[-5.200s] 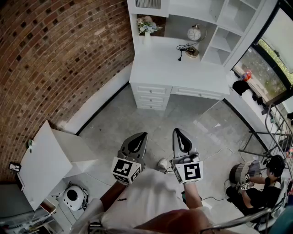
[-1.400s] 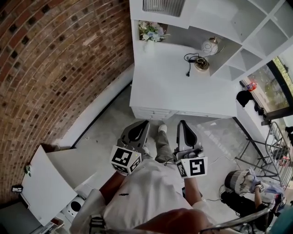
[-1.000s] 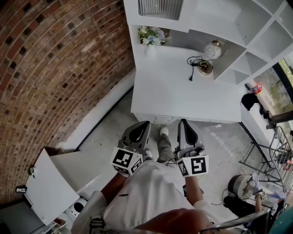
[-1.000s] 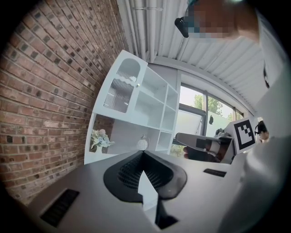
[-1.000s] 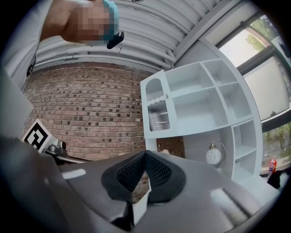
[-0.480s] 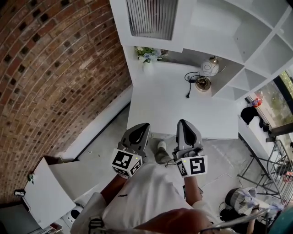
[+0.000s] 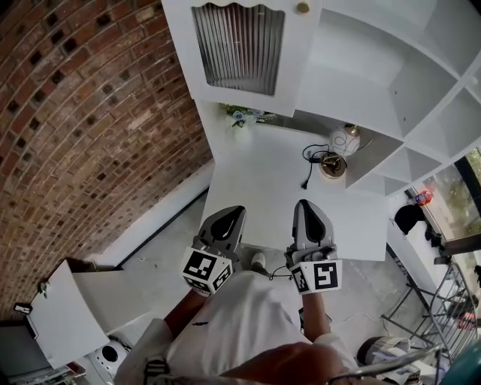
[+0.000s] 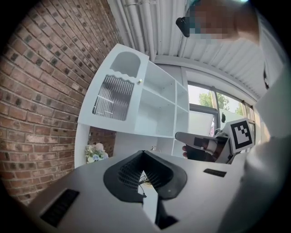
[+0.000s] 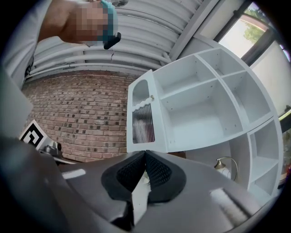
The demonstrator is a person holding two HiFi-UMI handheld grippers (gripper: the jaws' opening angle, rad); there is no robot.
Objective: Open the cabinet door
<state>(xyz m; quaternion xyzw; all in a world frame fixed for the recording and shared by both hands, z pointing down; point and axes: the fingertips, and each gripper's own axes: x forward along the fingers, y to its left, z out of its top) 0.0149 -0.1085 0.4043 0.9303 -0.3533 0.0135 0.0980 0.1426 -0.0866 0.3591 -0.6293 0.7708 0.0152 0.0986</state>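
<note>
1. In front of a white desk (image 7: 263,195), seen from above, a person in a white top holds two grippers out side by side. The task looks to be at its approach stage. The cabinet door is closed and nothing touches it yet.
2. A red brick wall (image 7: 90,113) runs along the desk's left side. Grey concrete floor (image 7: 165,241) spreads out to the left of the desk's front.
3. The desk top is smooth, flat and white, and bare over most of its width.
4. White open shelves (image 7: 391,83) rise from the desk's back and right side. Those in view look empty.
5. The cabinet door (image 7: 237,53) hangs above the desk's back left corner. It has a white frame around a ribbed glass pane with a scalloped top edge.
6. The left gripper (image 7: 234,212) hovers over the desk's near edge, left of middle. Its jaws are pressed together on nothing. The right gripper (image 7: 303,204) hovers over the same edge, right of middle, closed and empty as well.
7. Small things sit along the desk's back. There is a bunch of pale flowers (image 7: 242,116) at the left, and a round white lamp (image 7: 344,140) toward the right. A brass dish (image 7: 328,167) with a trailing black cord lies just in front of the lamp.
8. A small brass knob (image 7: 302,7) sits on the door's edge nearest the desk's middle, high above the desk top. The next move likely calls for one gripper to rise to this knob. It would then part its jaws, close on the knob, and draw it out toward the desk's front in an arc.
</note>
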